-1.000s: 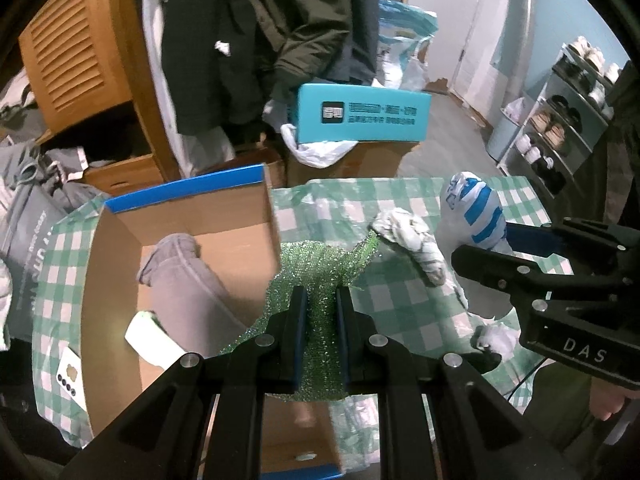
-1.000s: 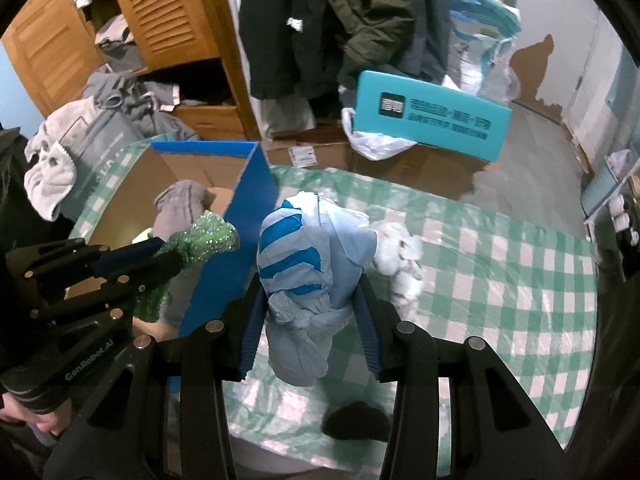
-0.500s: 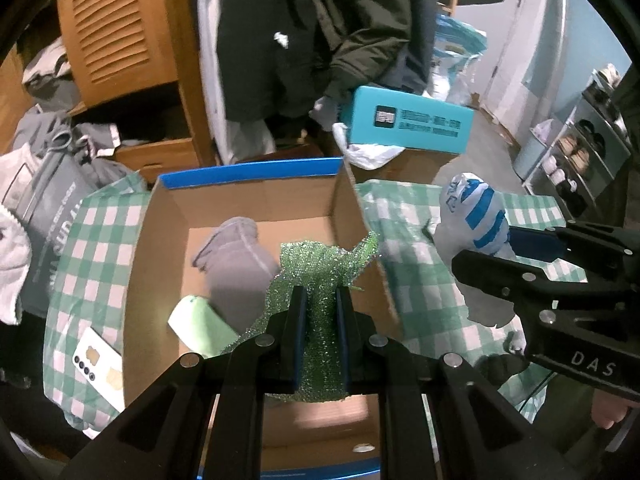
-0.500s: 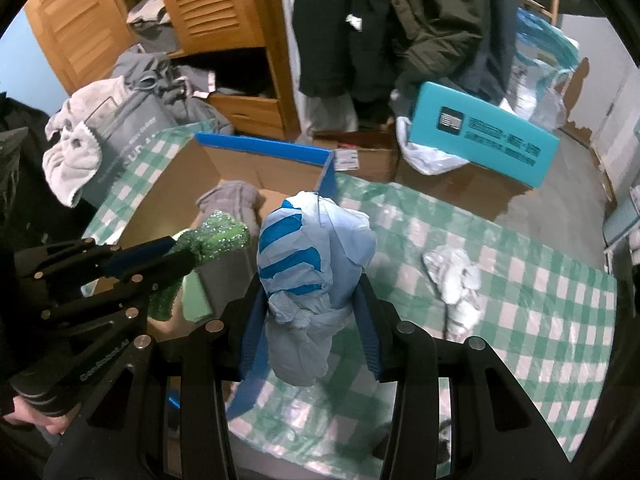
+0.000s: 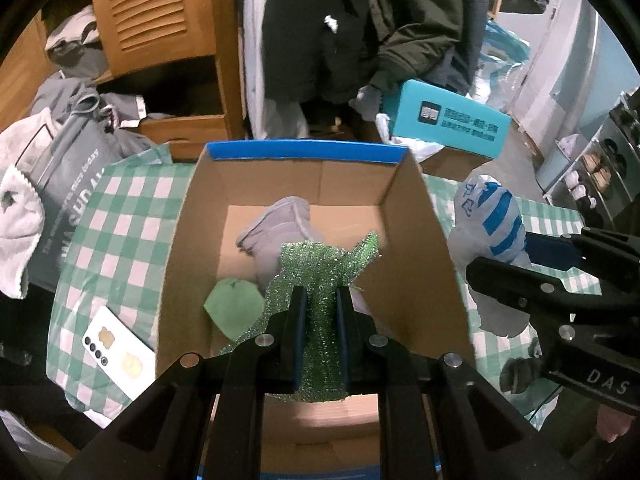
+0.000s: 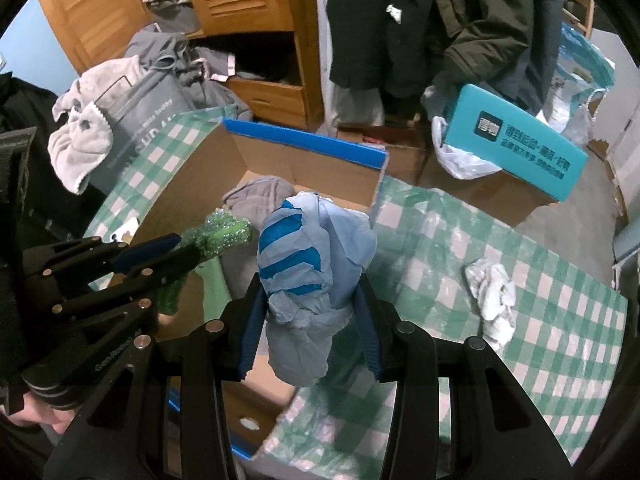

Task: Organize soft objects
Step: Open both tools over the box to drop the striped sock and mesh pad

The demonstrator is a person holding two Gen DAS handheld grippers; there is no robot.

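Gripping, left: the left gripper (image 5: pixel 321 316) has its fingers (image 5: pixel 298 320) clamped on a green glitter cloth (image 5: pixel 320 268), low centre of the left wrist view, hanging over the open box.
Gripping, right: the right gripper (image 6: pixel 308 308) has its fingers (image 6: pixel 252 332) pressed on a blue-and-white striped bundle (image 6: pixel 308 256), centre of the right wrist view; the bundle sticks up above the pads.
Where the bundle hangs: over the box's right-hand wall in the right wrist view; in the left wrist view it sits at the right edge, seemingly outside the wall, so I judge it not yet over the opening.
Box: the cardboard box (image 5: pixel 404 216) with a blue rim fills the middle of the left wrist view, on a green checked cloth (image 6: pixel 520 320).
Already inside: a grey garment (image 5: pixel 280 228) on the box floor and a pale green piece (image 5: pixel 234 308) beside it, lower left.
Still outside: a white crumpled cloth (image 6: pixel 494 300) lies on the checked cloth, right of centre in the right wrist view, well apart from the box.
Not part of it, by my reading: a phone (image 5: pixel 116 348) at lower left, just beside the box.
Progress: roughly midway; two items stowed, two in hand and unreleased, one left to fetch.
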